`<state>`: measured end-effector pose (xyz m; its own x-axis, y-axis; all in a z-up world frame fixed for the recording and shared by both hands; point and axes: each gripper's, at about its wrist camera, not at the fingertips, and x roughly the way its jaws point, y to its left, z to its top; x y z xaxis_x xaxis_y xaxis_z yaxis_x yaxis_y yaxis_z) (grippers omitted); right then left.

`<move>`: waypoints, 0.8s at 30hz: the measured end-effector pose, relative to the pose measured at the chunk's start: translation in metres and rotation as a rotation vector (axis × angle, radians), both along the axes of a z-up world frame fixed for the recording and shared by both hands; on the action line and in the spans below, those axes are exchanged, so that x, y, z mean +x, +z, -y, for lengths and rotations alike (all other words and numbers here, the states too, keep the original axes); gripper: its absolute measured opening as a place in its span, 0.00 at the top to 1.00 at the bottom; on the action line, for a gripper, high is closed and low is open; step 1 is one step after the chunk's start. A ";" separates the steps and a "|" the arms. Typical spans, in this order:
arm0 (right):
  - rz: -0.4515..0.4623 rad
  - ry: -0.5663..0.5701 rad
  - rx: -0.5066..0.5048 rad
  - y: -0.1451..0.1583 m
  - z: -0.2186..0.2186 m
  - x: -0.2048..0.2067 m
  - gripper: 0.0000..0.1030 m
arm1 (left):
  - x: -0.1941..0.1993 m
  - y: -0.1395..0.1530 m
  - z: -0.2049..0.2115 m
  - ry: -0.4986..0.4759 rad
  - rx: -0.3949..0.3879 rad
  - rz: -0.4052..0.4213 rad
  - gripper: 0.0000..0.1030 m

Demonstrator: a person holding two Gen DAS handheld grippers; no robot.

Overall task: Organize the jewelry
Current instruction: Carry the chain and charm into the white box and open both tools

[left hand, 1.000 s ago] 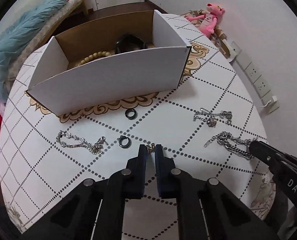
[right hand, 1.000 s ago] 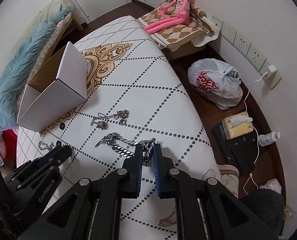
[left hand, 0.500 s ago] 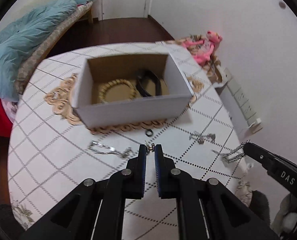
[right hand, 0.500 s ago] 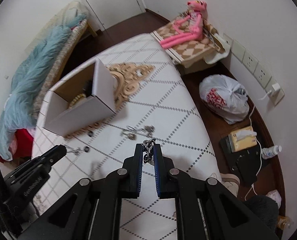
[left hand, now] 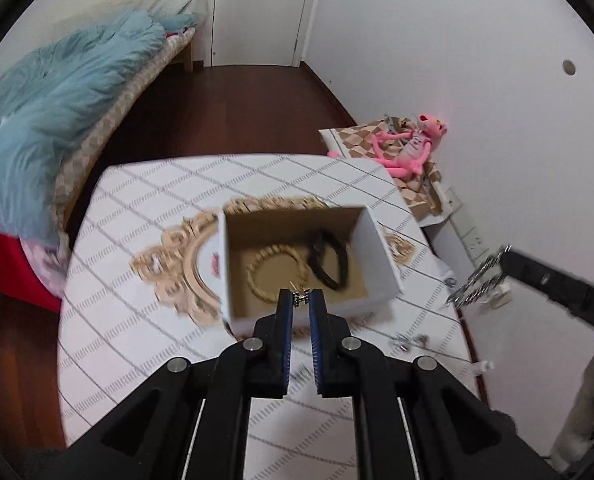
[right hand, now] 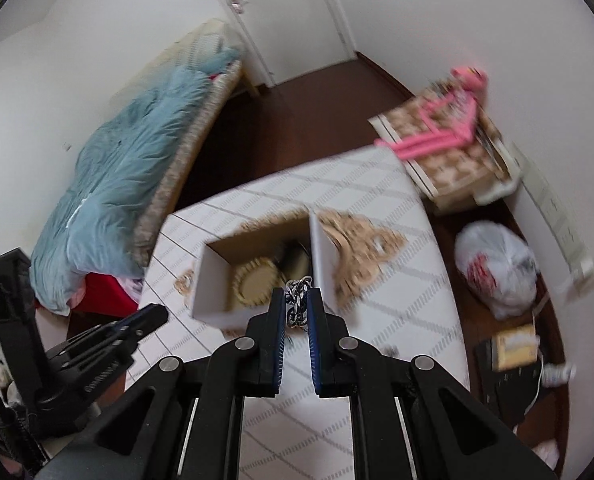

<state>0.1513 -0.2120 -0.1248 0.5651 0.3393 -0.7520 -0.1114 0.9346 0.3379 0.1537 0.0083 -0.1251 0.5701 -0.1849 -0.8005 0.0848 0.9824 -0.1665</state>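
Left wrist, box (left hand: 381, 240), beaded bracelet (left hand: 275, 270), black band (left hand: 329, 258)

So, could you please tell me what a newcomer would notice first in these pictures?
Probably the open white cardboard box mid-table, holding a beige beaded bracelet and a black band. Then the two black tools: the left tool pinches a small gold ring, the right tool a silver chain.

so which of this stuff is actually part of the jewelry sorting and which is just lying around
Part of the job:
- cardboard box
- bead bracelet and black bracelet in it
- small ring in the left tool
- silver chain in the right tool
- chain on the table

Just lying about:
- pink toy
- blue blanket
- plastic bag
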 end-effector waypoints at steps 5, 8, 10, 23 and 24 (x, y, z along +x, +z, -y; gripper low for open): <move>-0.013 0.066 -0.064 0.008 -0.035 0.049 0.89 | 0.039 -0.020 -0.016 0.011 -0.022 -0.070 0.94; -0.048 0.089 -0.106 -0.002 -0.050 0.074 0.89 | 0.059 -0.033 -0.022 0.014 -0.010 -0.107 0.94; -0.078 0.097 -0.138 -0.012 -0.058 0.092 0.89 | 0.072 -0.042 -0.026 0.018 -0.017 -0.140 0.94; -0.202 0.115 -0.296 -0.068 -0.078 0.160 0.89 | 0.120 -0.058 -0.033 0.083 0.041 -0.238 0.45; -0.215 0.115 -0.301 -0.072 -0.078 0.162 0.89 | 0.121 -0.057 -0.034 0.094 0.047 -0.234 0.24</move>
